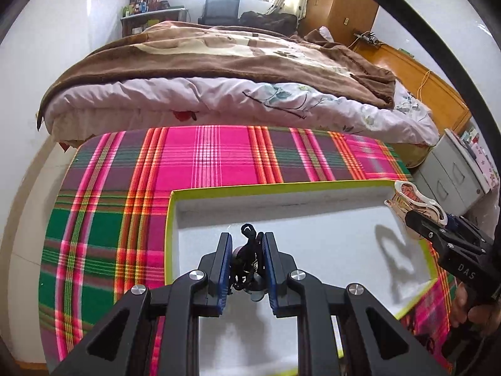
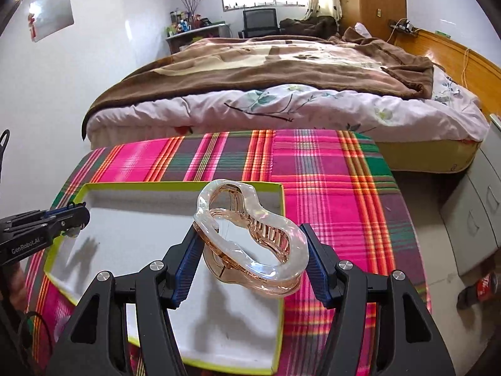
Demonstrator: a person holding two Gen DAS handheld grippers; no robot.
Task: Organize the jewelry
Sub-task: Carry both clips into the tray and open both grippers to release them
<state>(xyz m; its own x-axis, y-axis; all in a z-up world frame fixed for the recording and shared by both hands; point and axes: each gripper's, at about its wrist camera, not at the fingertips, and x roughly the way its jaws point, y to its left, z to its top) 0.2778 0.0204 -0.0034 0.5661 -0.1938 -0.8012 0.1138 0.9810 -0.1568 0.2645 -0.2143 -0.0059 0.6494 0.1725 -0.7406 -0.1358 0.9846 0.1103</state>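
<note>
Right wrist: hair claw (image 2: 250, 238) between right tool (image 2: 250, 250) pads (held), above tray (image 2: 175, 185).

A plaid-covered table (image 1: 125, 219) carries a green-rimmed white tray (image 1: 170, 219).

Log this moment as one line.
left tongs: shut on black cord trinket | right tongs: hold clear amber hair claw | both over green-rimmed white tray

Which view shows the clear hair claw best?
The right wrist view: the hair claw fills the centre between the right gripper pads, teeth visible. The left wrist view shows only its end at the right edge, small.
</note>
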